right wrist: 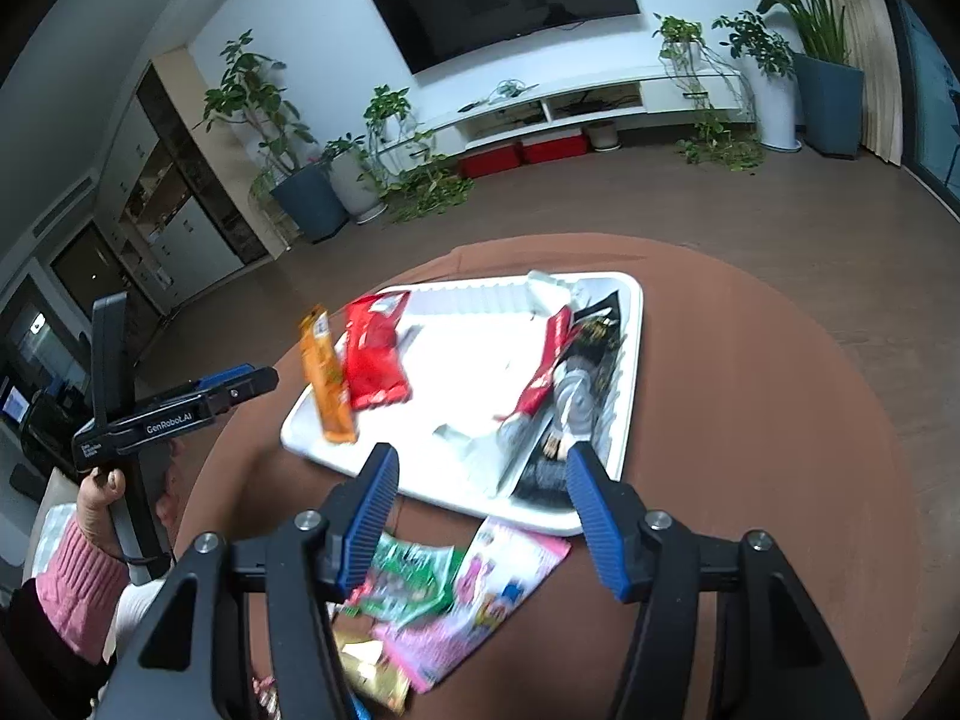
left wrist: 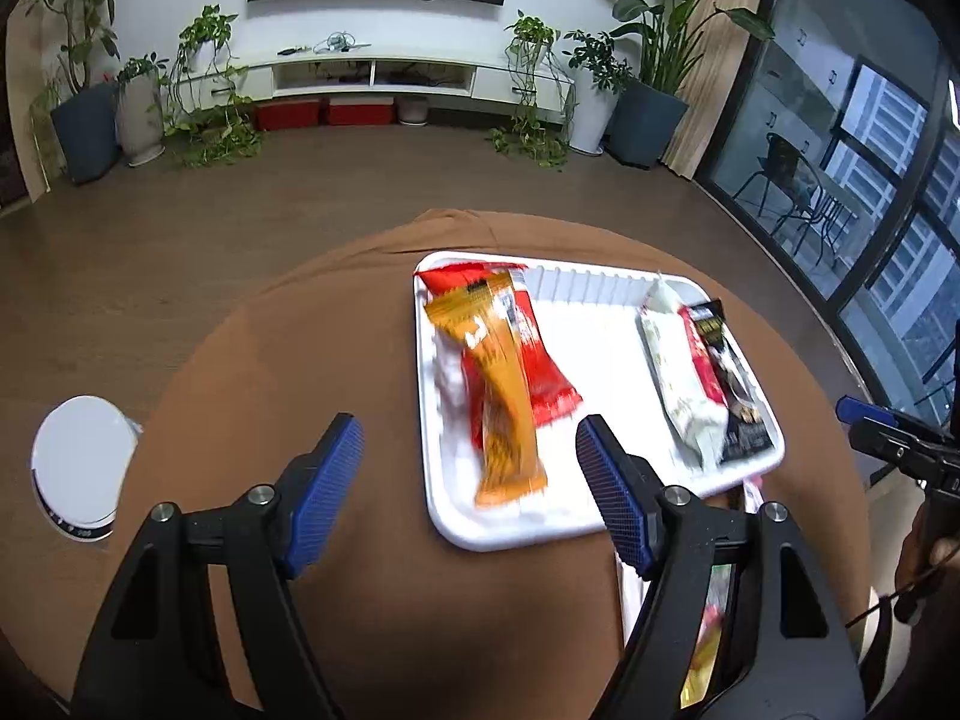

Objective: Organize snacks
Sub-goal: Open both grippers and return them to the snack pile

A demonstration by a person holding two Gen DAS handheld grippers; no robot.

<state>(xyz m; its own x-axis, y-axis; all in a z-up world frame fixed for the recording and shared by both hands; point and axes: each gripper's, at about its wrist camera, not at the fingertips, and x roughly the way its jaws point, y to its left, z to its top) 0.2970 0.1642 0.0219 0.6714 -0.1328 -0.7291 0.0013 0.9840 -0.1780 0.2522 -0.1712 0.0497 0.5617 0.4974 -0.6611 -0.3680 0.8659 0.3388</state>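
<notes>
A white tray [left wrist: 600, 519] lies on the round brown table [left wrist: 288, 360]. At its left end an orange packet [left wrist: 501, 390], blurred, sits over a red packet [left wrist: 543, 360]. A white packet [left wrist: 678, 372] and a black-and-red one [left wrist: 735, 384] rest at its right end. My left gripper [left wrist: 468, 426] is open and empty, just short of the tray's near-left corner. My right gripper [right wrist: 480, 456] is open with nothing between its fingers, above the tray's near rim [right wrist: 540, 519]. Below it, green [right wrist: 408, 588], pink [right wrist: 480, 594] and gold [right wrist: 372, 678] packets lie loose on the table.
A white round device [left wrist: 78, 468] stands on the wooden floor left of the table. A hand in a pink sleeve [right wrist: 78, 576] holds the left gripper. Potted plants, a low white TV shelf and glass doors line the room's edges.
</notes>
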